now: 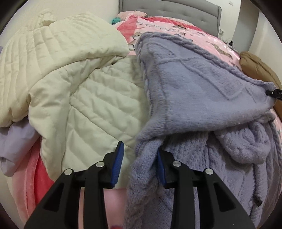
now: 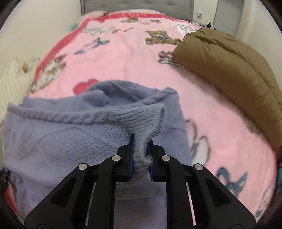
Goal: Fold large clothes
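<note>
On the pink bed (image 2: 123, 58), right gripper (image 2: 141, 146) pinches sweater (image 2: 61, 137) (left gripper (image 1: 140, 155) seemingly loosened).

Brown puffer jacket (image 1: 260, 70) cut off at right edge, lilac garment (image 1: 15, 144) mostly under cream quilted coat (image 1: 70, 79)

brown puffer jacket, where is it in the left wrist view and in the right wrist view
Left wrist view: the brown puffer jacket peeks in at the right edge, behind the lavender sweater.
Right wrist view: it lies big along the upper right, on the pink blanket.
Shared landmark: the grey headboard at the top of both.
</note>
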